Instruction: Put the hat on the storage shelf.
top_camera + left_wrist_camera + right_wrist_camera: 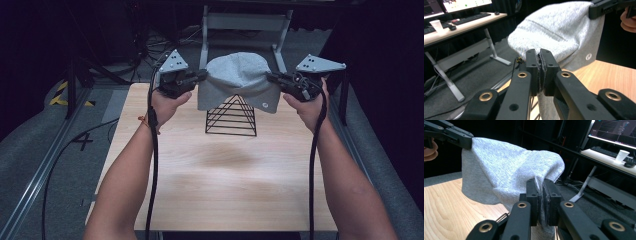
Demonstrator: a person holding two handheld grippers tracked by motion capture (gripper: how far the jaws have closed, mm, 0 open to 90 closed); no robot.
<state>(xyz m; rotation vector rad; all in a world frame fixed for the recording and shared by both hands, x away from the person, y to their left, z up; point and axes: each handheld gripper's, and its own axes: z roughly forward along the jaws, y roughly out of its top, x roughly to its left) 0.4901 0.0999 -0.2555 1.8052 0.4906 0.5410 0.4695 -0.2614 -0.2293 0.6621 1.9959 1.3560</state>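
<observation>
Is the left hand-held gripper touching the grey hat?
Touching. In the left gripper view, the left hand-held gripper has its jaws shut on the edge of the grey hat, with fabric pinched between the pads.

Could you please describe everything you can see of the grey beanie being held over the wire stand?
The grey beanie is a soft, heathered knit cap with a rounded crown and a small round white logo near its lower edge. It hangs stretched between the left gripper and the right gripper, each pinching its edge with closed jaws. It sits above and partly in front of the black wire pyramid stand; whether it rests on the stand's tip cannot be told. Its open hem droops towards the wooden table.
</observation>
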